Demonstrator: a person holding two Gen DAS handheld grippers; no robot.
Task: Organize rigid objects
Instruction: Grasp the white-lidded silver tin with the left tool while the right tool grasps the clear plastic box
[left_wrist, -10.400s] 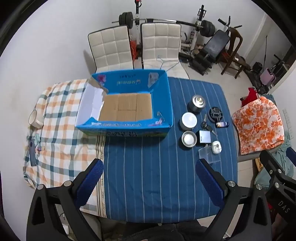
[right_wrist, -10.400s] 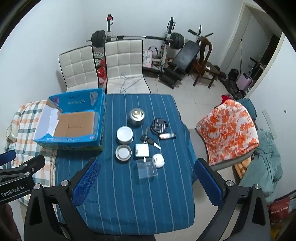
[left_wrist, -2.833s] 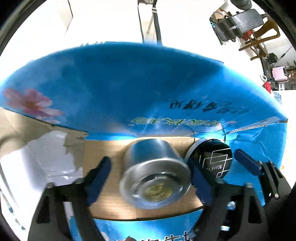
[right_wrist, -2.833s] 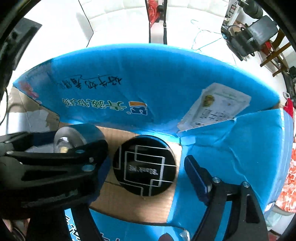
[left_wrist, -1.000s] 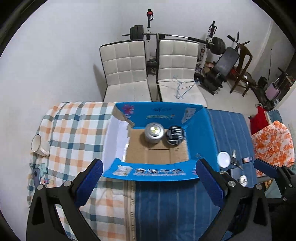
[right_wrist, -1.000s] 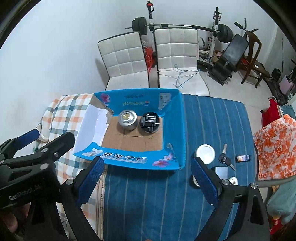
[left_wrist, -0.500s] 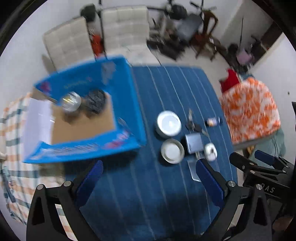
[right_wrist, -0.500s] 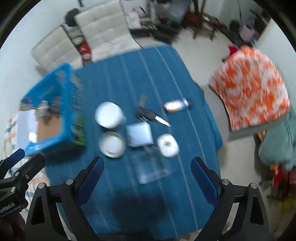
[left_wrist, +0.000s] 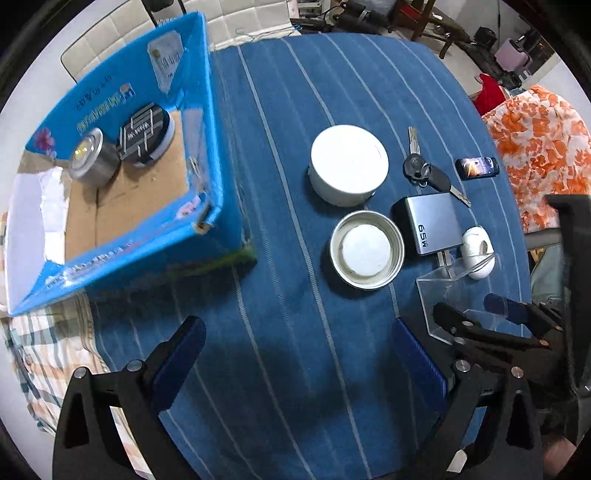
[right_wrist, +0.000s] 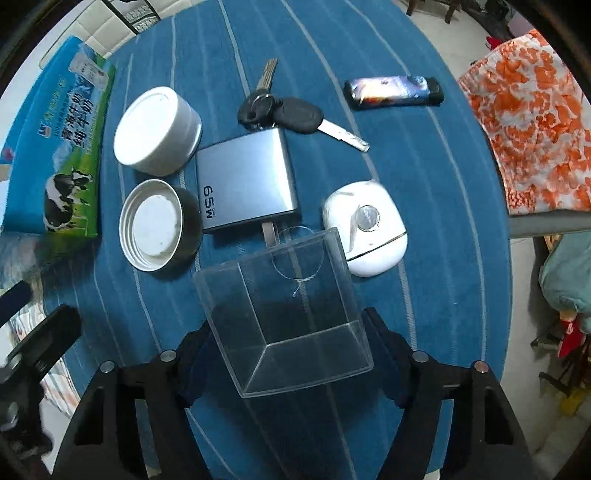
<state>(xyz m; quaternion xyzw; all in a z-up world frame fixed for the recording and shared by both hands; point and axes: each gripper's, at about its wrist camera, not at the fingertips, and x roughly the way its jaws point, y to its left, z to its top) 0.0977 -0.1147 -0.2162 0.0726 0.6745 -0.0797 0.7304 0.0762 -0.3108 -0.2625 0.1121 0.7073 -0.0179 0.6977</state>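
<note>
My right gripper (right_wrist: 288, 332) is shut on a clear plastic box (right_wrist: 280, 295) that rests on the blue striped cloth, with a finger against each side wall. Just beyond it lie a grey 65W charger (right_wrist: 247, 177), a white earbud case (right_wrist: 365, 232), keys (right_wrist: 291, 110), a lighter (right_wrist: 393, 92), a white round tin (right_wrist: 157, 129) and an open tin lid (right_wrist: 155, 225). My left gripper (left_wrist: 295, 354) hangs open over bare cloth, left of the right gripper (left_wrist: 480, 317). The blue carton (left_wrist: 207, 122) holds a silver tin (left_wrist: 90, 158) and a black round tin (left_wrist: 146, 133).
The table's right edge runs close to the clear box, with an orange floral cushion (right_wrist: 528, 122) on a seat beyond it. A checked cloth (left_wrist: 55, 350) covers the table's left end. Gym gear stands at the far wall.
Both grippers have come down toward the small items on the right half of the table. The right gripper's fingers have closed around the clear plastic box.
</note>
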